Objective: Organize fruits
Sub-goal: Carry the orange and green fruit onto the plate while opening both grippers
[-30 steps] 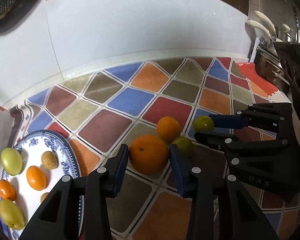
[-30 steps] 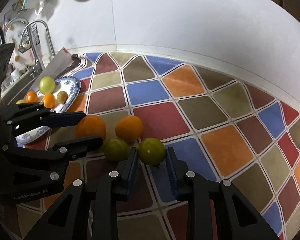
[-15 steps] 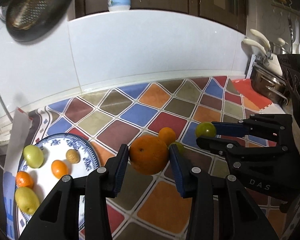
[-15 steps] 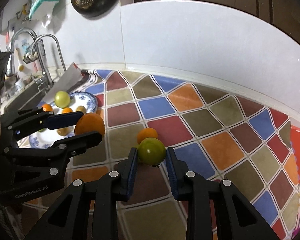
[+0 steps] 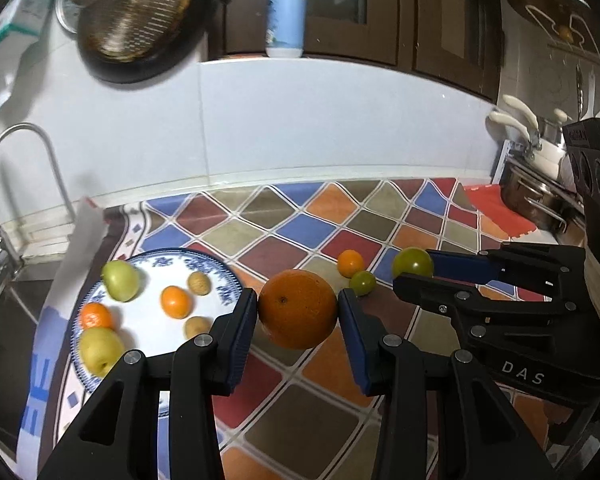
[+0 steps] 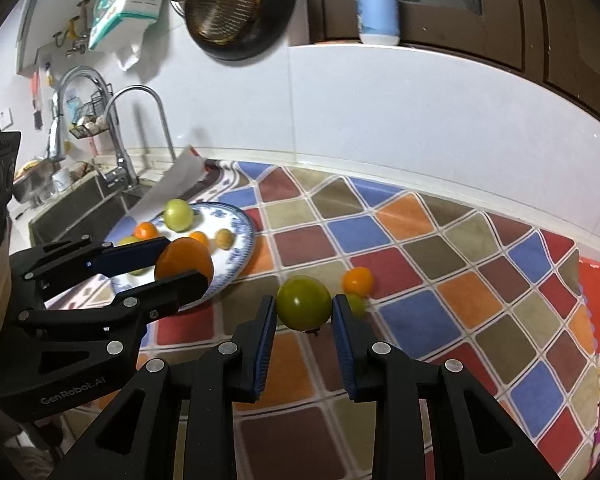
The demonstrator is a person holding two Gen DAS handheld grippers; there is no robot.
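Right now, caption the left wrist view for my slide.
Left gripper holds an orange beside the fruit plate.

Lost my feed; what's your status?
Left gripper shut on large round orange. Right gripper shut on green round fruit. Both lifted. Blue-patterned white plate ahead, unobstructed.

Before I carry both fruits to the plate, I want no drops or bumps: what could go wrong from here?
1. The round orange hangs off the counter in the left hand-held gripper, pinched only at its sides; it could slip.
2. The right hand-held gripper with the round green fruit is close beside the left; they could collide.
3. The blue-patterned white plate already holds six fruits; a drop could scatter them.
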